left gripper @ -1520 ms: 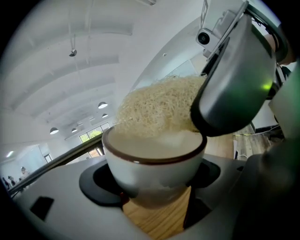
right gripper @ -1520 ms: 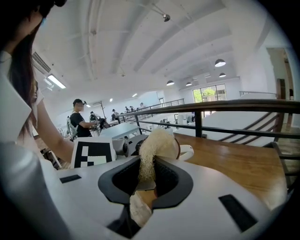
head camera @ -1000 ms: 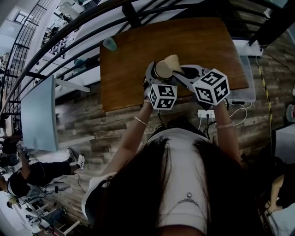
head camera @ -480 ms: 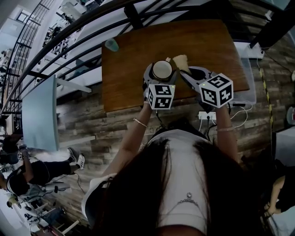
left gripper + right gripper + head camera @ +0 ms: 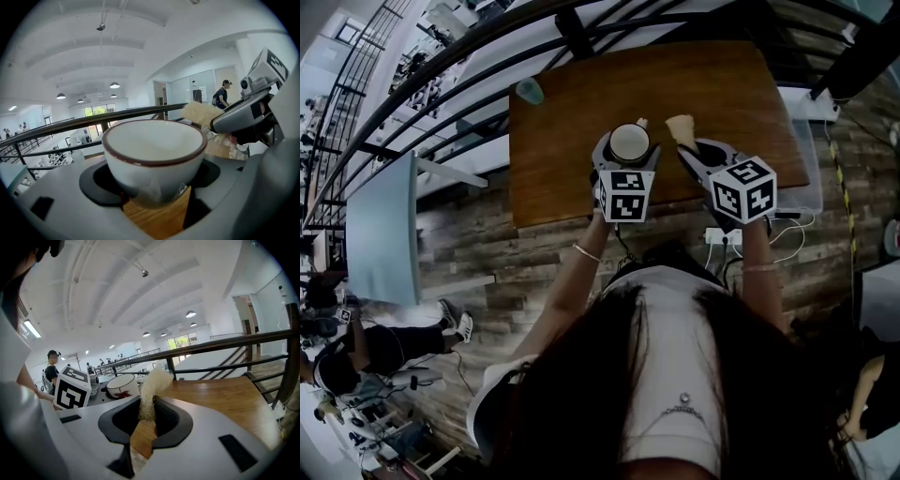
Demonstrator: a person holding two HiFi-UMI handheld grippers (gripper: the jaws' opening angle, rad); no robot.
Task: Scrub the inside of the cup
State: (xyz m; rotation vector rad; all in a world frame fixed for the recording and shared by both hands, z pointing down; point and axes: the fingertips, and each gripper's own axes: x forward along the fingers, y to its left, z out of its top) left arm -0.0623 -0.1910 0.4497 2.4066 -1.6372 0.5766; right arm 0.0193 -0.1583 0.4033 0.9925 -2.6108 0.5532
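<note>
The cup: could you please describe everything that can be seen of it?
The cup is white and bowl-shaped, with a thin dark reddish-brown rim; it looks like glossy ceramic. The right gripper view shows a red mark on its side. It stands upright, mouth up, and its inside looks empty. The left gripper clamps its lower body between both jaws, over the wooden table; whether it rests on the table cannot be told. The fibrous scrubber is to its right, apart from it.
</note>
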